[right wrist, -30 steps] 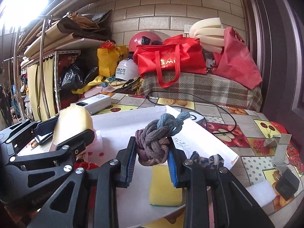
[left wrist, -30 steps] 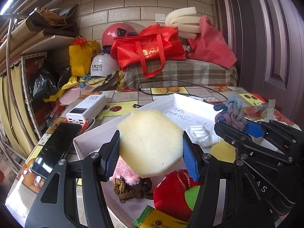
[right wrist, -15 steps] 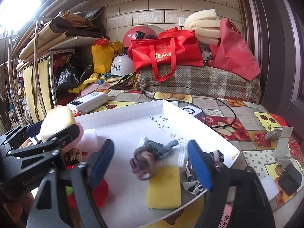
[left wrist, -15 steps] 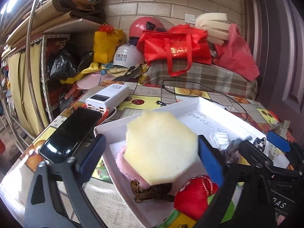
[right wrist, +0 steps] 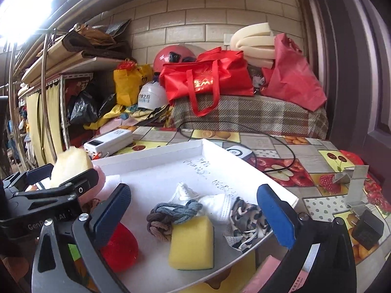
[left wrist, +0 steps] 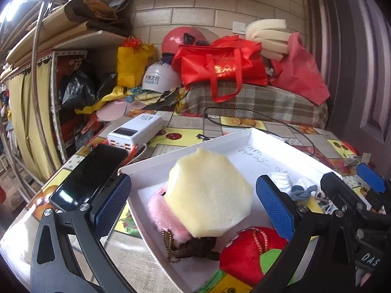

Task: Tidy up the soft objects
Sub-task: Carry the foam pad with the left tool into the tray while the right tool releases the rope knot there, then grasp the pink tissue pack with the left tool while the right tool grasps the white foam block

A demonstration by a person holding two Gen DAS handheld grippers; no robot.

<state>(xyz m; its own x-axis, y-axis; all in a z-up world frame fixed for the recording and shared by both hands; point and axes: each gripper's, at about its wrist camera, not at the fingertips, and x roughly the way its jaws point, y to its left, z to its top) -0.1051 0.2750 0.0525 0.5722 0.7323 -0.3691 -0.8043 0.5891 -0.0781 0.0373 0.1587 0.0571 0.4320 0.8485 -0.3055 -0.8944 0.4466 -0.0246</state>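
A white tray [left wrist: 185, 153] holds soft things. A pale yellow hexagonal sponge [left wrist: 207, 193] rests on a pink plush [left wrist: 158, 210], with a red plush [left wrist: 246, 254] beside it. My left gripper [left wrist: 193, 207] is open around the sponge without gripping it. In the right wrist view, a knotted grey rope [right wrist: 168, 217] lies in the tray [right wrist: 156, 156] against a yellow sponge block [right wrist: 191, 244], by a white cloth [right wrist: 215, 205] and a patterned cloth [right wrist: 246, 224]. My right gripper [right wrist: 193, 217] is open above them. The hexagonal sponge [right wrist: 69, 164] shows at the left.
A black phone [left wrist: 90, 173] and a white power bank [left wrist: 135, 131] lie left of the tray. A black cable [right wrist: 273, 146] runs behind it. Red bags [left wrist: 220, 66], helmets [left wrist: 158, 78] and a checked cloth [right wrist: 249, 117] crowd the back. A small black box [right wrist: 366, 227] sits at right.
Both grippers opened and drew back. The left let the hexagonal sponge down onto the pink plush. The right dropped the knotted rope into the tray beside the yellow block.
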